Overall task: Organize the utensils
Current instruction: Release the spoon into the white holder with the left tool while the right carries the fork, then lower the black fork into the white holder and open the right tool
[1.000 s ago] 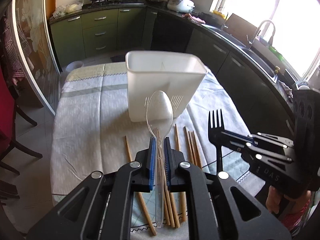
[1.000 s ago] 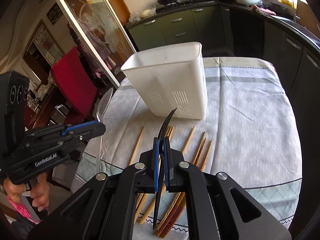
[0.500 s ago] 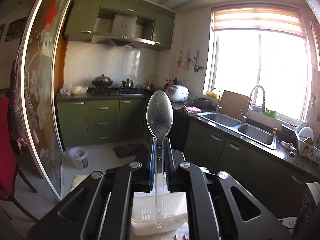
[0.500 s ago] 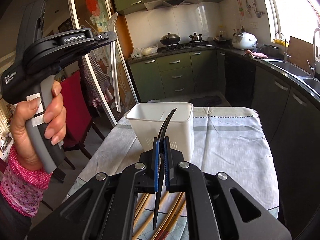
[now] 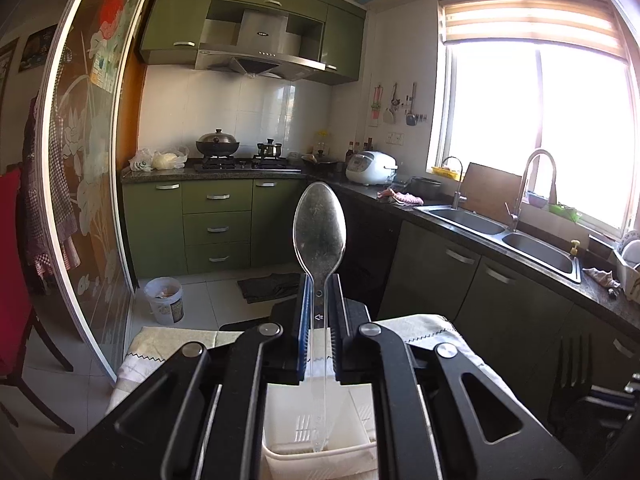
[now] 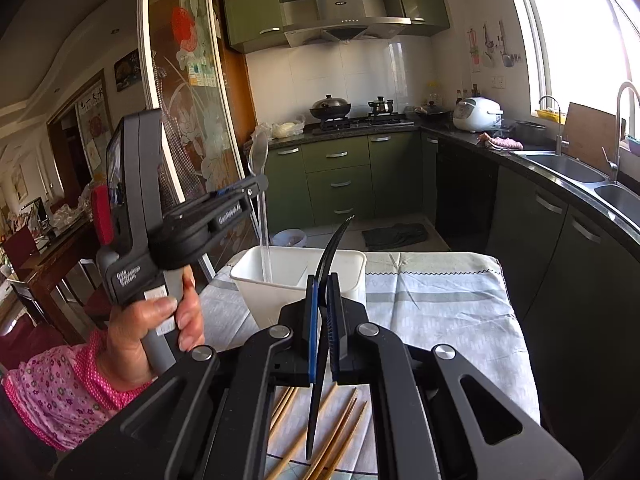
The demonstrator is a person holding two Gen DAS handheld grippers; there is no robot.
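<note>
The left gripper (image 5: 319,312) is clamped on a clear plastic spoon (image 5: 319,232), which stands upright with its bowl at the top. In the right wrist view the spoon's handle tip reaches down into the left compartment of the white utensil holder (image 6: 352,276), just inside the near-left rim. A hand (image 6: 156,332) with a pink floral sleeve (image 6: 60,392) grips the left gripper's handle to the left of the holder.

The right gripper (image 6: 323,320) is clamped on a black plastic fork (image 6: 332,248), edge-on and curving upward, its tines in front of the holder's right part. Wooden chopsticks (image 6: 340,428) lie loose on the grey patterned tablecloth (image 6: 440,320) at the near edge, beneath the right gripper. The holder stands on the far left part of the table.
</note>
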